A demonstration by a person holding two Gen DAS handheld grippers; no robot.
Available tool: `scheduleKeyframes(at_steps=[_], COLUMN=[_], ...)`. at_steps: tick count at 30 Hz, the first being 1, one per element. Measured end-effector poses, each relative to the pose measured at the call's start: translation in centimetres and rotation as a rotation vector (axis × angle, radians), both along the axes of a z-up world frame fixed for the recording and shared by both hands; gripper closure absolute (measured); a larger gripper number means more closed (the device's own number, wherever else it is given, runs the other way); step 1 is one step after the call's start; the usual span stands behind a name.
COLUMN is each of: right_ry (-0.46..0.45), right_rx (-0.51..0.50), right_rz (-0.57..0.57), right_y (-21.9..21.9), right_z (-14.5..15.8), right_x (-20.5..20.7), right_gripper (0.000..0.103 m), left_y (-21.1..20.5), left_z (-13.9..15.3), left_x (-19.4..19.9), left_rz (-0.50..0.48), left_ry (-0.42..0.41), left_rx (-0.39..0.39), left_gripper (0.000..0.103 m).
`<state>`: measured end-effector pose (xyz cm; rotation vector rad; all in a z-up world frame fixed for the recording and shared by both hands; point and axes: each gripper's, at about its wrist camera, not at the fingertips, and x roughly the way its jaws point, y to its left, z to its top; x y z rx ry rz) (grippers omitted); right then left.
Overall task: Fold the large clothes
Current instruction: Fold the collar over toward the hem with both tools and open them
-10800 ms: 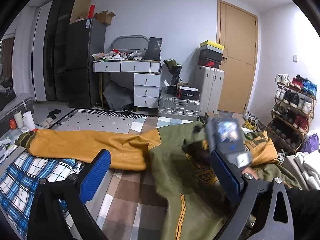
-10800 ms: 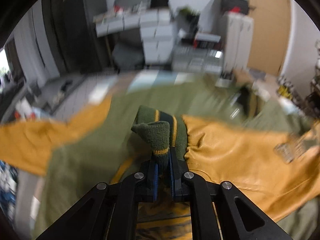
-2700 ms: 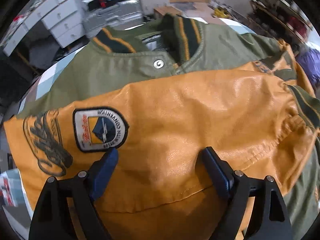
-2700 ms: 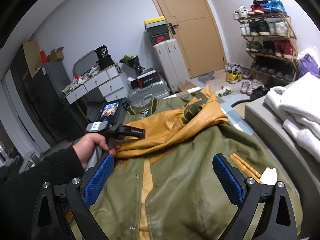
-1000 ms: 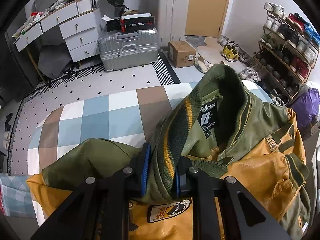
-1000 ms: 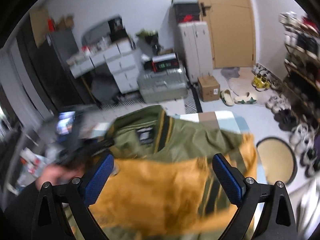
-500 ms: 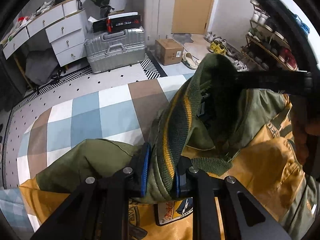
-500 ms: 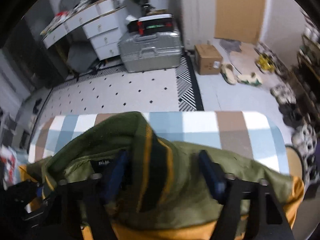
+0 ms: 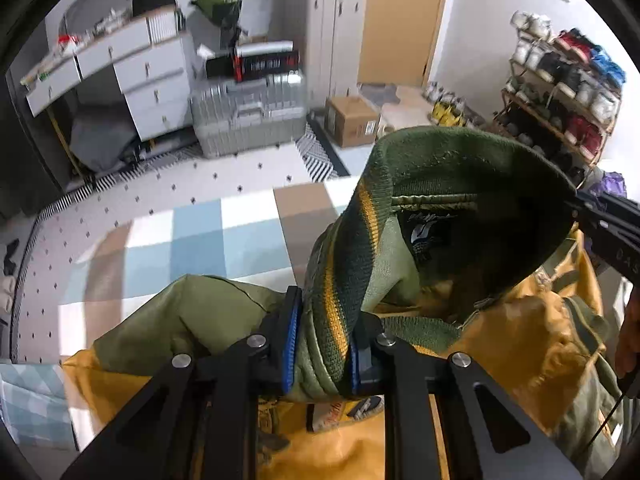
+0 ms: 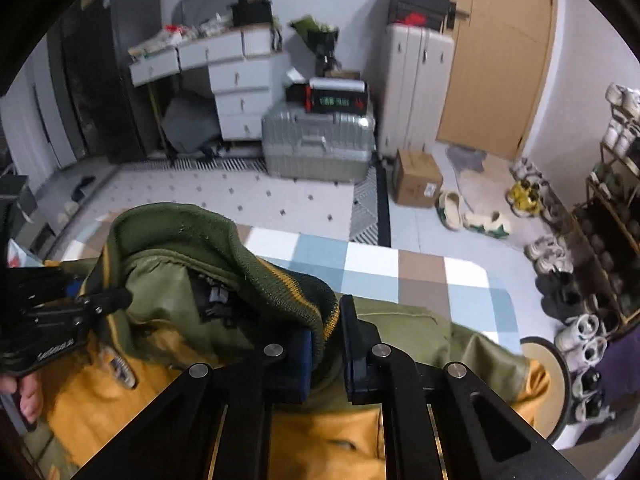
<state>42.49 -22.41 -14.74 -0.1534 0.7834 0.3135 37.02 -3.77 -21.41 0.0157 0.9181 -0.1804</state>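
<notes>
Left gripper (image 9: pixel 320 354) jaws clamped on the ribbed striped collar (image 9: pixel 352 264) of the green-and-mustard jacket (image 9: pixel 520 344). Right gripper (image 10: pixel 326 354) jaws have just been closing and now pinch the same collar at its other side, fabric between them. Collar arches up between the two grippers; jacket body lies bunched on the checked bed (image 9: pixel 208 236) near its far edge.

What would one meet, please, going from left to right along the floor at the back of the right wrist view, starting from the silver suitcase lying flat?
Silver suitcase → cardboard box → pair of slippers → yellow shoes → shoe rack.
</notes>
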Motion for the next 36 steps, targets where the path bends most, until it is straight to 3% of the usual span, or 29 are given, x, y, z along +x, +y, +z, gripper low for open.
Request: scheduleKeyframes(at_steps=[8,15,20,25,29,33,36], right_ry=[-0.115,-0.170,-0.099,0.033,0.159,0.196,0.197], right_rx=[0.174,0.253,0.284,0.290,0.231,0.157,0.120], right_rz=[-0.001,0.014,-0.017,-0.065,-0.083,-0.060,-0.042], right_y=[-3.0,-4.8,-5.6,-6.8,-7.2,-6.6,-6.2], right_z=[4.1,4.5,0.6,-3.0,-5.9,-7.3,-7.0], right_x=[-9.6,-19.5,-24.5,-26.0,-25.6,-24.9,-24.6], right_gripper=[0.092,0.091,0.091,0.091,0.091,0.091,0.091], left_y=[-0.2,0.5,0.0,-1.1,-1.7,-1.7,-0.6], left_z=[4.6,3.2,0.9,0.1,-0.7,1.4,3.6], left_x=[-10.8,-17.5,-20.4,-21.6,-22.5,-24.3,-25.8], left_rz=[-0.078,-0.075,-0.067,-0.087,-0.172,-0.321,-0.433], left_ry=[-0.121,-0.122,-0.080,-0.055,-0.017,-0.042,-0.047], left_rx=[0.010,-0.056,-0.091,-0.080,-0.025,0.013,-0.049], left_gripper=[0.089,0.089,0.089,0.089,0.086,0.079,0.072])
